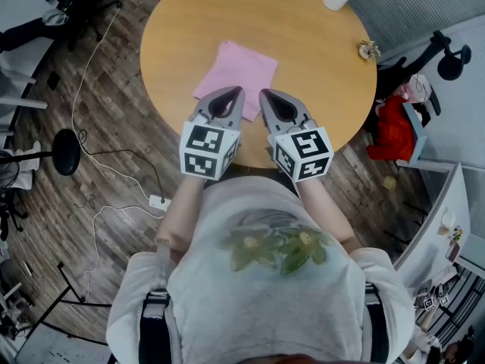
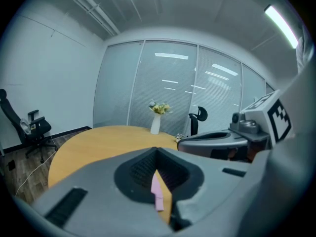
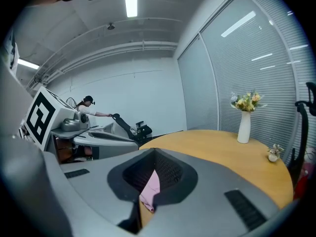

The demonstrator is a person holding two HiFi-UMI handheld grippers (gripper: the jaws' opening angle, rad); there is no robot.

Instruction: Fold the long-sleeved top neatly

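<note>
With left tongs [image 1: 233,93] and right tongs [image 1: 267,95] shut empty over the desk's [image 1: 303,44] near edge, a low sweep could ruffle the folded top [image 1: 236,70].

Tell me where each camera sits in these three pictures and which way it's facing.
Head view: on the person's head, looking steeply down at table, pink top, left claw and right claw; chest and forearms show.
Left gripper view: on the left claw, facing across the table toward the vase; its shut jaws show.
Right gripper view: on the right claw, facing likewise; its shut jaws show.
Shared: both gripper views show the vase.
</note>
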